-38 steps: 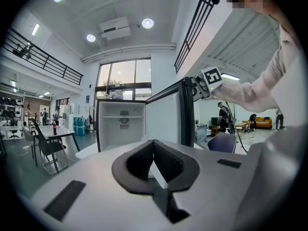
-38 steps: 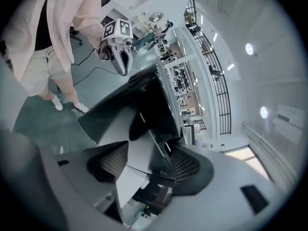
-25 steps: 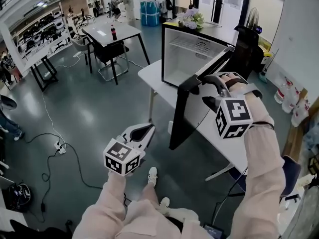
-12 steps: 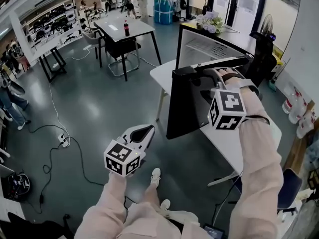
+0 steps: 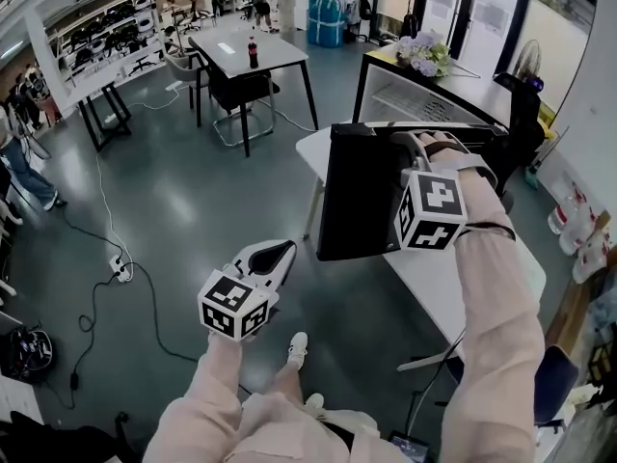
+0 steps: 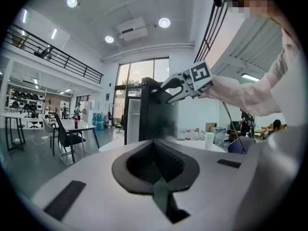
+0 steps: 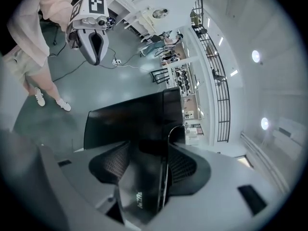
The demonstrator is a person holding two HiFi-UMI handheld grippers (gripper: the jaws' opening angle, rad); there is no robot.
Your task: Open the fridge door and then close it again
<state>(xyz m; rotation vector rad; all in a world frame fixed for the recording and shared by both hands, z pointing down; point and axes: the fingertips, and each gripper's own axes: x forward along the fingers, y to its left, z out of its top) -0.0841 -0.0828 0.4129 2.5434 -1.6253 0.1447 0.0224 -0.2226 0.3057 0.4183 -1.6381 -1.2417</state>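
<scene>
Right gripper (image 5: 413, 150), centre right: jaws clamped across the black fridge door (image 5: 359, 196) at its edge (door stands partly open). Left gripper (image 5: 274, 257), lower centre: jaws together, empty

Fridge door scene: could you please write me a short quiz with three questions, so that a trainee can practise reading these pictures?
1. Choose one: what stands between the jaws of the right claw? A. a cup. B. the edge of the fridge door. C. nothing.
2. True or false: the left claw is shut, empty and apart from the fridge door.
3. Fill in: on the far table stands a single ____.
Key: 1 B. 2 true. 3 bottle.
</scene>
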